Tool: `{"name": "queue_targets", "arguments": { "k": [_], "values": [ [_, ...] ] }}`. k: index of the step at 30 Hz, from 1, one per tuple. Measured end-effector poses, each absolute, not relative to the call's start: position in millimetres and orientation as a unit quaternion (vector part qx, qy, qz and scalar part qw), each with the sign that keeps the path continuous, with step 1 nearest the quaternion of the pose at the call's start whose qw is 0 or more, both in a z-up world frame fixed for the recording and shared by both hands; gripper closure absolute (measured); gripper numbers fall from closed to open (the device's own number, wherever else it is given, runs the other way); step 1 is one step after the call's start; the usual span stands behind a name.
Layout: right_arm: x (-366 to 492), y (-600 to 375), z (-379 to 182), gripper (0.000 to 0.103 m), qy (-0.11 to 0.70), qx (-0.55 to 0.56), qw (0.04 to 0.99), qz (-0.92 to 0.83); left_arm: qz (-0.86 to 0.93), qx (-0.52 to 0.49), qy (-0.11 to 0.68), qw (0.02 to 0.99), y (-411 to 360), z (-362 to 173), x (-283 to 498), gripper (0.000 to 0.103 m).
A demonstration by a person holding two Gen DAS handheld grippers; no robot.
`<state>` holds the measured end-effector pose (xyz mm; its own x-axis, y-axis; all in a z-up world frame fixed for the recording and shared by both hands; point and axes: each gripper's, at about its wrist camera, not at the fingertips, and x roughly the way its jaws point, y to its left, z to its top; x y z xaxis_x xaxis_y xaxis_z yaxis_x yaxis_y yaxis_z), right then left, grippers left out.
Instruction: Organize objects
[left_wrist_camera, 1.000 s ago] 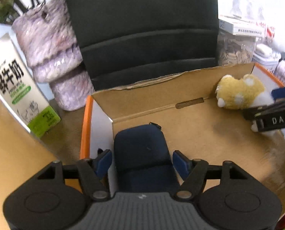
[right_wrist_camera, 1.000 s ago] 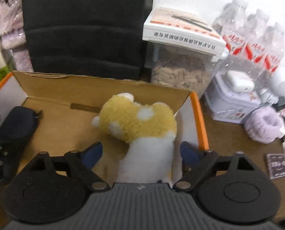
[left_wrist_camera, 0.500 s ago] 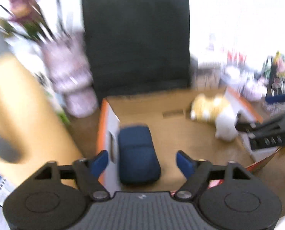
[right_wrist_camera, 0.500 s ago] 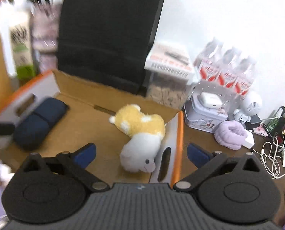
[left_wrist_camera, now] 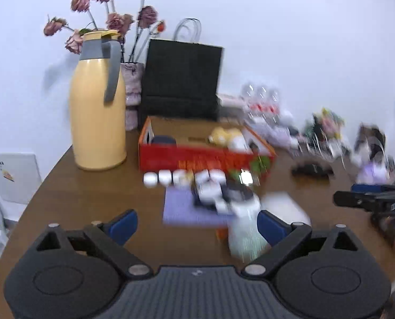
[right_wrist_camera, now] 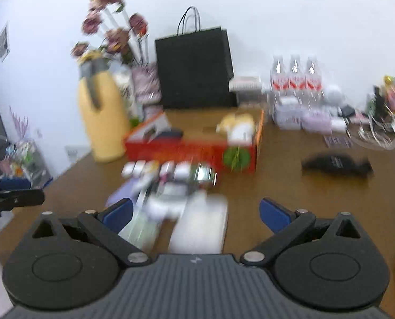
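Observation:
A red and orange cardboard box [left_wrist_camera: 205, 159] [right_wrist_camera: 192, 151] stands mid-table. In it lie a dark blue pouch [left_wrist_camera: 164, 140] [right_wrist_camera: 169, 134] at the left and a yellow and white plush toy [left_wrist_camera: 229, 135] [right_wrist_camera: 238, 125] at the right. My left gripper [left_wrist_camera: 197, 226] hovers well in front of the box, its jaws opening with nothing gripped. My right gripper [right_wrist_camera: 196, 214] is open wide and holds nothing. Under both lies a blurred heap: small white jars [left_wrist_camera: 165, 178], a purple pad [left_wrist_camera: 181, 207], a pale green bottle [left_wrist_camera: 244, 236] and a white flat box [right_wrist_camera: 200, 226].
A yellow thermos jug [left_wrist_camera: 97, 111] stands left of the box, with a vase of dried roses [left_wrist_camera: 132, 90] and a black paper bag [left_wrist_camera: 181, 79] behind. Water bottles [right_wrist_camera: 294, 77] and small clutter fill the back right. A black object [right_wrist_camera: 335, 164] lies on the wooden table [left_wrist_camera: 78, 191].
Both grippers have pulled back fast from inside the box, leaving the pouch and plush there. Their jaws have spread wider. The whole table now shows.

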<state>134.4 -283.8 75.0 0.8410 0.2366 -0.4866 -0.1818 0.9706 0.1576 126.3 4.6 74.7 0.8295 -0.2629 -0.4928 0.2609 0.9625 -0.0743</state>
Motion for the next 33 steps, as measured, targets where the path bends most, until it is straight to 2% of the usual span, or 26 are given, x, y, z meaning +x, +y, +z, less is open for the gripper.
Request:
{"name": "queue_targets", "arguments": {
  "k": [5,10,17,21,24,28,33],
  "values": [
    [70,-285,77,0.0,0.262,0.018,0.961,0.089,-0.142,0.052,0.231,0.961,9,67,70,0.003],
    [71,-283,74,0.0,0.26,0.039,0.962,0.07,-0.127,0.032,0.221,0.967,14,70,76,0.003],
    [101,-260,52,0.0,0.269,0.008,0.961,0.069,-0.115,0.034,0.227,0.967,11,54,120,0.004],
    [131,-251,40,0.0,0.275,-0.016,0.959,0.058,-0.087,0.037,0.23,0.969,17,46,172,0.011],
    [155,-246,28,0.0,0.279,-0.029,0.959,0.051,-0.083,0.027,0.243,0.966,22,37,214,0.012],
    [187,-237,9,0.0,0.29,-0.045,0.955,0.046,-0.107,0.01,0.275,0.955,17,21,255,0.019],
    [215,-230,-8,0.003,0.303,-0.051,0.951,0.037,-0.184,-0.009,0.291,0.939,-7,7,266,0.019]
  ]
}}
